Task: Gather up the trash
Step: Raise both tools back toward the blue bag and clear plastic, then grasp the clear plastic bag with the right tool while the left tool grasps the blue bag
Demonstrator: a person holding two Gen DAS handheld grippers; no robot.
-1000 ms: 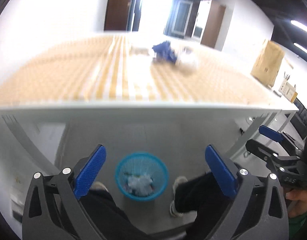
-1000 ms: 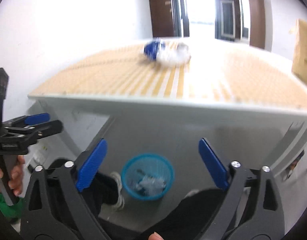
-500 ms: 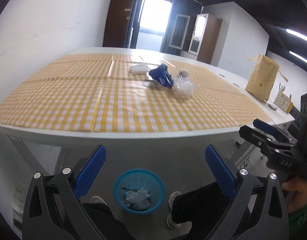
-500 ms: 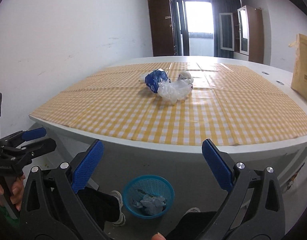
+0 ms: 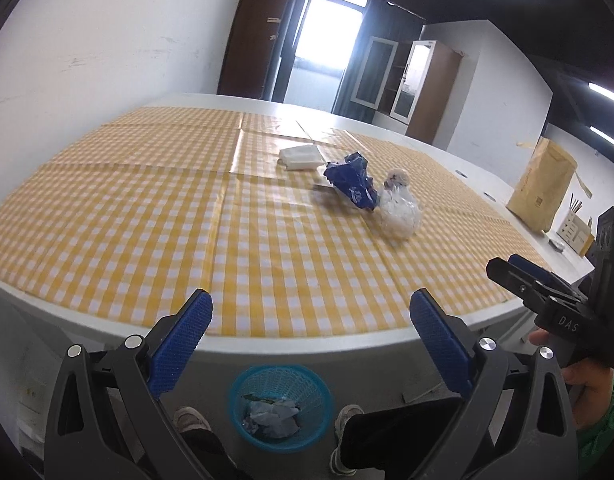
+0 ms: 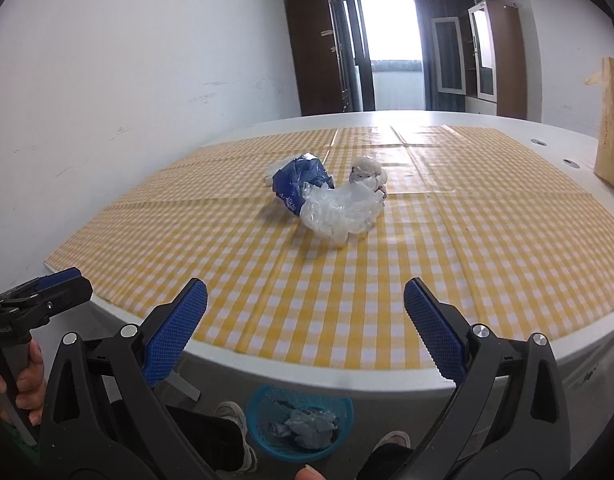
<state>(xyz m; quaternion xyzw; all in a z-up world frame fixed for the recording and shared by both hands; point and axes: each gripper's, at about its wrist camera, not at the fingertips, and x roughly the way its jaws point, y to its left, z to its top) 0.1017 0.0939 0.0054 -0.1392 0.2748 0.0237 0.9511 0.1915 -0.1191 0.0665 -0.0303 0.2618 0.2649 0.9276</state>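
The worktop point(image 5: 107, 216), wearing a yellow checked cloth, is stretching ahead of both tools. Below the left tool point(image 5: 307, 330) and the right tool point(image 6: 305, 316), a blue mesh bin point(image 5: 281, 406) is sitting on the floor under the worktop edge, holding crumpled pale wrappers; its rim is partly cut off in the right view. Well ahead, a clear plastic bag point(image 6: 339, 210) is touching a crumpled blue wrapper point(image 6: 299, 180), with a white wad point(image 6: 367, 170) behind. Both tools are hanging spread wide, gripping nothing.
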